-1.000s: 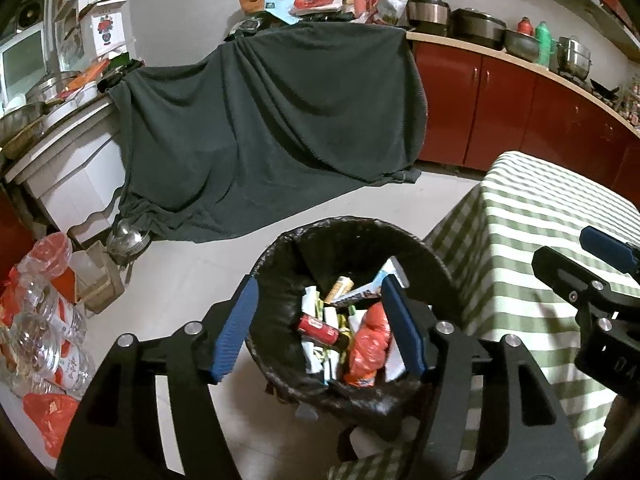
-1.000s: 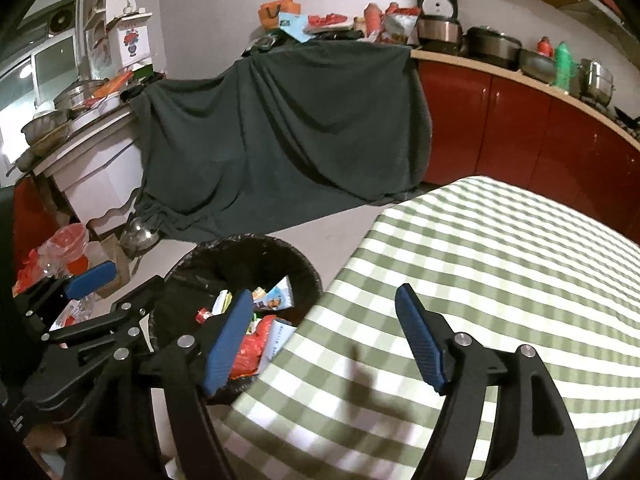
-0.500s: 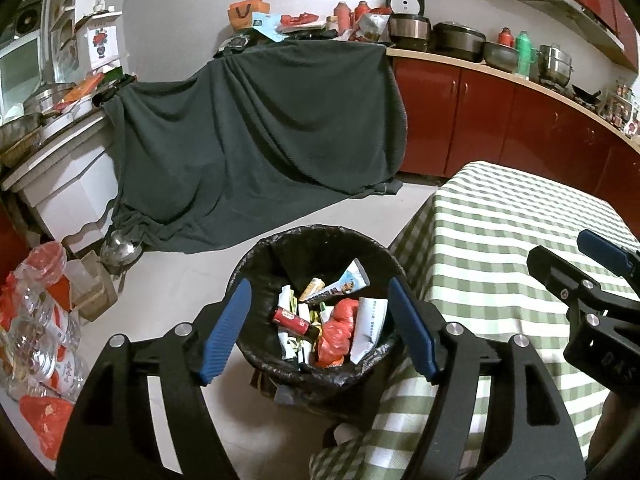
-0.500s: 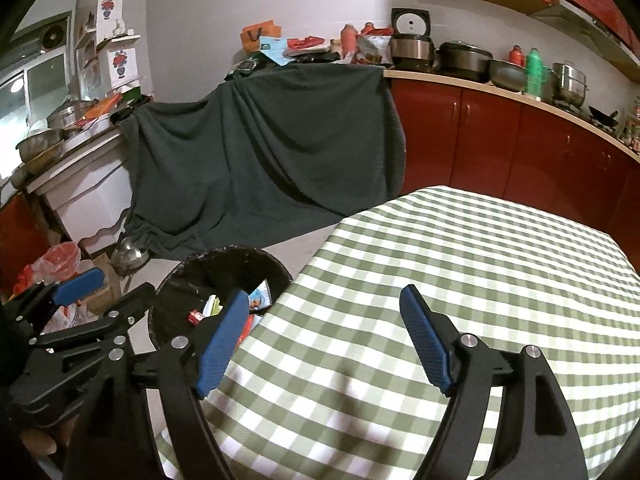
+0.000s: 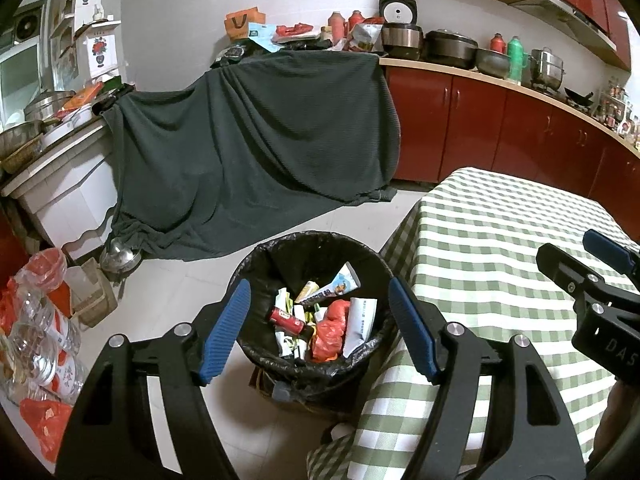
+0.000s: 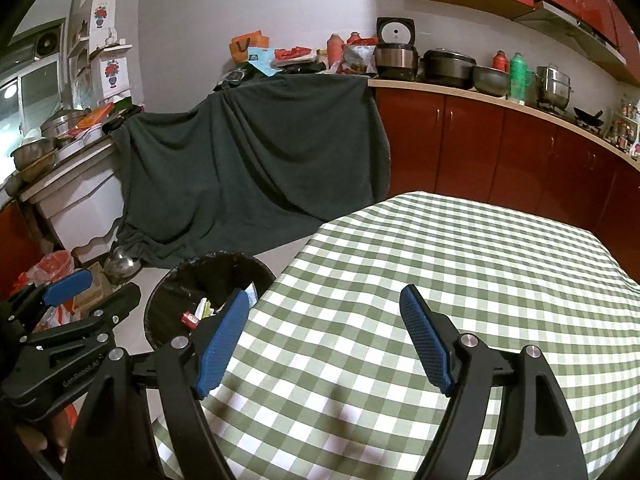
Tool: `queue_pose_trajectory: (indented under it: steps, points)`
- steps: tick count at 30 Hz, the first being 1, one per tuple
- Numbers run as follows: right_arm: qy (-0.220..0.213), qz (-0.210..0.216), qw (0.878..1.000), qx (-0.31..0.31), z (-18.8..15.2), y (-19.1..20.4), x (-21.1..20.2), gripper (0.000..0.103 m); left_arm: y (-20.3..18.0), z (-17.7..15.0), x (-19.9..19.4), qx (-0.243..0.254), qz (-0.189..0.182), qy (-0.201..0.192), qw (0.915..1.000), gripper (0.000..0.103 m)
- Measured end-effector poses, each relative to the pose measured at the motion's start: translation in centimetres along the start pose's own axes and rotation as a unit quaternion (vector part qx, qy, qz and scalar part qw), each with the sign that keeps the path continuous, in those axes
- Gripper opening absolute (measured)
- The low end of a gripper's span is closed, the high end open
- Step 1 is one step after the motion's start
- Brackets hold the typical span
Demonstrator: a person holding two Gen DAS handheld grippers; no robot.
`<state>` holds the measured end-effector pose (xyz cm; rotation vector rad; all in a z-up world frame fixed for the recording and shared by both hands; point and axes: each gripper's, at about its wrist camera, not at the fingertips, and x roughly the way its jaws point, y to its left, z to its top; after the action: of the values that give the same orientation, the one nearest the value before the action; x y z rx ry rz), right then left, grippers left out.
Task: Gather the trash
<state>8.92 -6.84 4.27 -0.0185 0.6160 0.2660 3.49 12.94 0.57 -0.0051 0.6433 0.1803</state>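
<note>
Beside the checked tabletop, bin holds wrappers — tabletop bare; left gripper and right gripper both wide, empty — collection looks finished.

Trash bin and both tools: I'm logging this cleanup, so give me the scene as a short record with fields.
bin: black-lined trash bin on the floor beside the table
bin contents: wrappers, a red can, a red plastic bag
table: green checked tablecloth; no trash seen on the visible part
left tool: open, empty, above the bin
right tool: open, empty, over the table
backdrop: dark cloth draped over a counter
</note>
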Motion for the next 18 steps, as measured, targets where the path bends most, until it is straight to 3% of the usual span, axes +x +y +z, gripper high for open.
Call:
queue_pose_trajectory:
  steps: [18]
  points:
    - [-0.004, -0.003, 1.000, 0.004, -0.26, -0.57, -0.51, 0.075, -0.33, -0.08, -0.10, 0.000, 0.000, -0.001, 1.0000, 0.070]
